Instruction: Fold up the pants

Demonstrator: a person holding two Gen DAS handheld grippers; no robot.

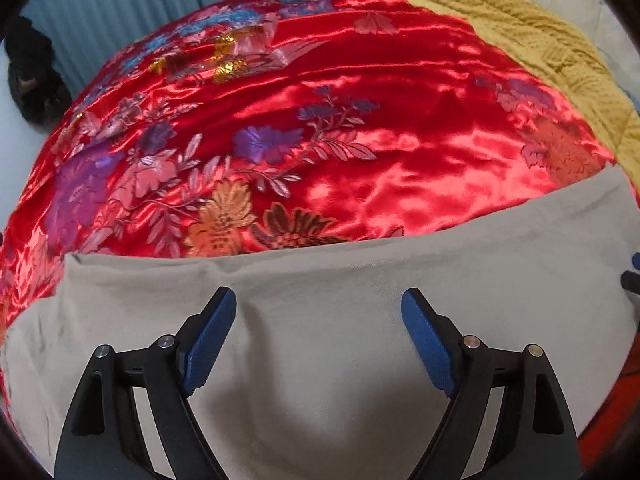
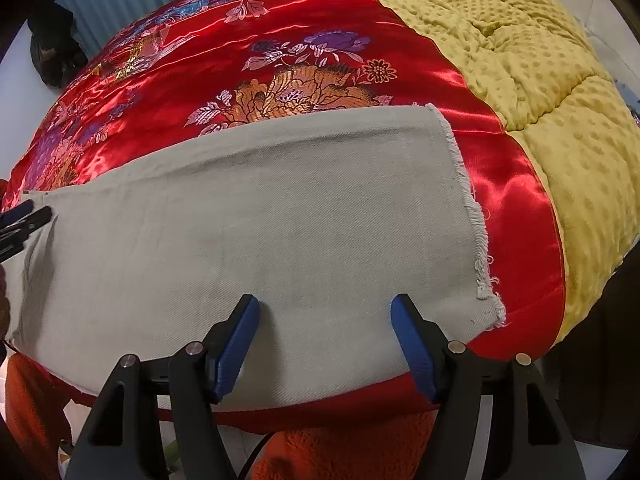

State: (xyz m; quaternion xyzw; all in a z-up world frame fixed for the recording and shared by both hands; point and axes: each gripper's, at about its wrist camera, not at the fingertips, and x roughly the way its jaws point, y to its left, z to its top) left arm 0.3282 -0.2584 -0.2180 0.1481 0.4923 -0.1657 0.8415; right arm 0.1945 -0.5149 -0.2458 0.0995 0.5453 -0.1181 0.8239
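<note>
Beige pants (image 2: 256,224): flat on red satin bedspread (image 1: 360,128), legs apparently stacked, frayed hem (image 2: 476,216) at right. Left claw (image 1: 318,320): spread wide, empty, above the cloth. Right claw (image 2: 325,320): spread wide, empty, near hem. Yellow dotted blanket (image 2: 540,80) beyond. Progress: lengthwise fold likely done; crosswise folds outstanding.
</note>
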